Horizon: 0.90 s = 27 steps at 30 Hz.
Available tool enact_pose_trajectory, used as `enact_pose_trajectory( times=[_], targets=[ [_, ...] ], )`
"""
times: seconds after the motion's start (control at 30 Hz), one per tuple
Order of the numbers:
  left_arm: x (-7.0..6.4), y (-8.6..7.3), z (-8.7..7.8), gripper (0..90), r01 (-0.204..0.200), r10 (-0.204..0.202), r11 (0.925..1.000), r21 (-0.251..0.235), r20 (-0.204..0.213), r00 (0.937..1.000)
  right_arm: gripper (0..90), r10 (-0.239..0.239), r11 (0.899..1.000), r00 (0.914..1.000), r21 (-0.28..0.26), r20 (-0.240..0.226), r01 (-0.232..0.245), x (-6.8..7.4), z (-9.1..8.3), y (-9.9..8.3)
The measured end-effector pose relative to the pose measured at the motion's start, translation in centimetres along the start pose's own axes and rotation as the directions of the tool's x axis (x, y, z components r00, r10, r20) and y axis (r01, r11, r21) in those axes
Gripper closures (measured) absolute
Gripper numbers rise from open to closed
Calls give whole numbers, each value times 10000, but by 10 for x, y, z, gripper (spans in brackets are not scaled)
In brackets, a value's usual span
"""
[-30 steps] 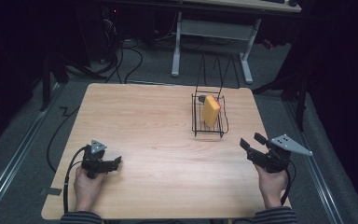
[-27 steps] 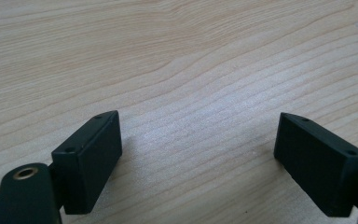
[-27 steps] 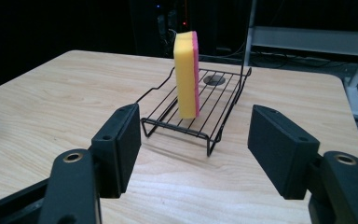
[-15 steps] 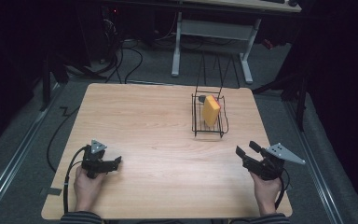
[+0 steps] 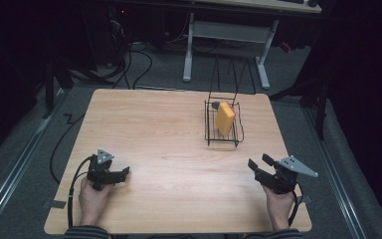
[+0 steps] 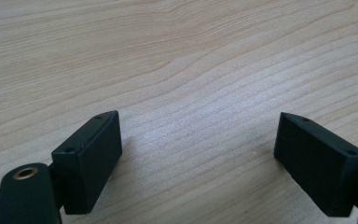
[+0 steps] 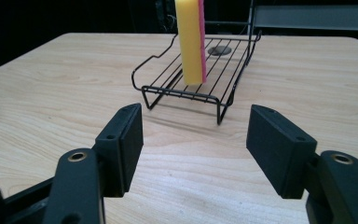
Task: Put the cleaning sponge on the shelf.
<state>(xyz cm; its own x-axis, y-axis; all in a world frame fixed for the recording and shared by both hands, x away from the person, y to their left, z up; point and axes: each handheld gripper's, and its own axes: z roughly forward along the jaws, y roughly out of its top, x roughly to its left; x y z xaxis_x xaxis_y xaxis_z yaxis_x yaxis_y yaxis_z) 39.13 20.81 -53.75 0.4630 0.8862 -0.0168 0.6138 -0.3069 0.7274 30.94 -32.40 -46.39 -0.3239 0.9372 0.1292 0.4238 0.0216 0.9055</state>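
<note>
Right tongs (image 5: 259, 166) now lower, nearer.

In the right gripper view, the top edge is cutting off the upper part of the yellow sponge (image 7: 189, 39) standing in the wire rack (image 7: 200, 79), and the rack's tall handle is running out of frame. A small dark round thing (image 7: 219, 50) is lying on the rack floor, too indistinct to identify. In the high view, the bottom edge is cropping both forearms, and the sponge is partly hiding that dark thing.
</note>
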Motion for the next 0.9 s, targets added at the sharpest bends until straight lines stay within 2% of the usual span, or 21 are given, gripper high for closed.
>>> enact_pose_trajectory(
  times=[0.57, 0.9],
  targets=[
    [0, 0, 0, 156, -2, 2, 10000, 1, -1, 10000, 369, 121, 9978, 9999, 653, -123, -113, 1, 24, -16],
    [0, 0, 0, 156, 1, -1, 10000, -2, 0, 10000, 369, 31, 9935, 10000, 1134, 8, -31, 0, 39, -24]
  ],
)
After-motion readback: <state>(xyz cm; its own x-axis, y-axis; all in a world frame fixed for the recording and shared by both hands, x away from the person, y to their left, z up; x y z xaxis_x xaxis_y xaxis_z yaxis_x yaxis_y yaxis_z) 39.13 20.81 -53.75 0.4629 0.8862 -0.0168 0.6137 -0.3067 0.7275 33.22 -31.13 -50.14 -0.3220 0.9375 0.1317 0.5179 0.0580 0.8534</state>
